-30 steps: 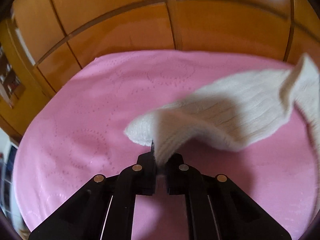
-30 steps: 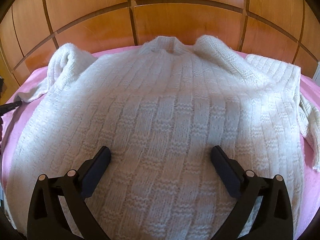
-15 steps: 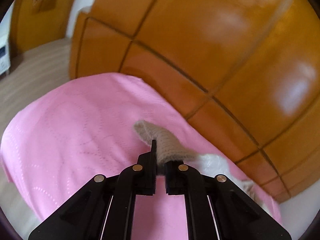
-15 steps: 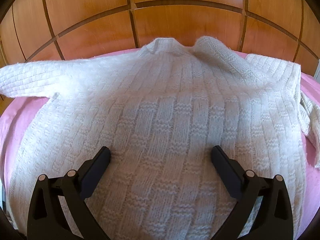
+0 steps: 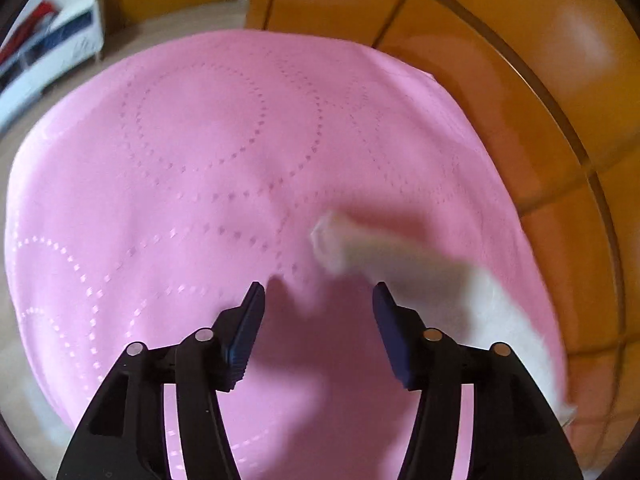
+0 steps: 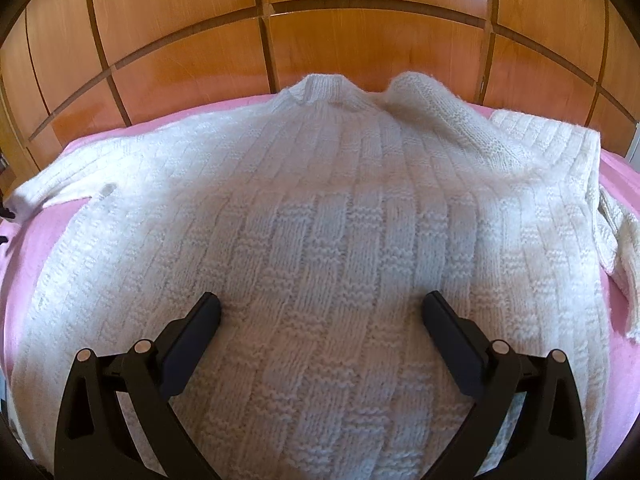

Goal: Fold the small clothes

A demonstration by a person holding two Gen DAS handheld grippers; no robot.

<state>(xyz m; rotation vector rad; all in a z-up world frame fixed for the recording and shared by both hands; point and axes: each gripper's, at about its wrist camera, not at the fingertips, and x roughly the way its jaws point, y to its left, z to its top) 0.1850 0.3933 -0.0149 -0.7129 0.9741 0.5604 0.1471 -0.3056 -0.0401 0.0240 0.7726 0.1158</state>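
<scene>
A cream knitted sweater [image 6: 320, 240] lies spread flat on the pink cloth [image 6: 36, 248], neck toward the wooden panels. My right gripper [image 6: 320, 312] hovers open over its lower middle, nothing between the fingers. In the left wrist view the sweater's left sleeve [image 5: 400, 256] stretches out blurred across the pink cloth [image 5: 180, 184], its cuff just beyond my left gripper [image 5: 318, 300]. The left jaws are opening and the sleeve is free of them, with only pink cloth showing between the pads. In the right wrist view that sleeve [image 6: 60, 184] reaches to the far left edge.
Orange wooden panels [image 6: 360, 52] rise right behind the pink cloth. A white shelf unit [image 5: 48, 48] stands on the floor beyond the cloth's left end. The other sleeve [image 6: 616, 248] lies bunched at the sweater's right side.
The left gripper, shut on the sleeve cuff, pulled the sleeve out to the left, rolled, then let it go. The sleeve went from bunched to stretched flat. The right gripper stayed still.
</scene>
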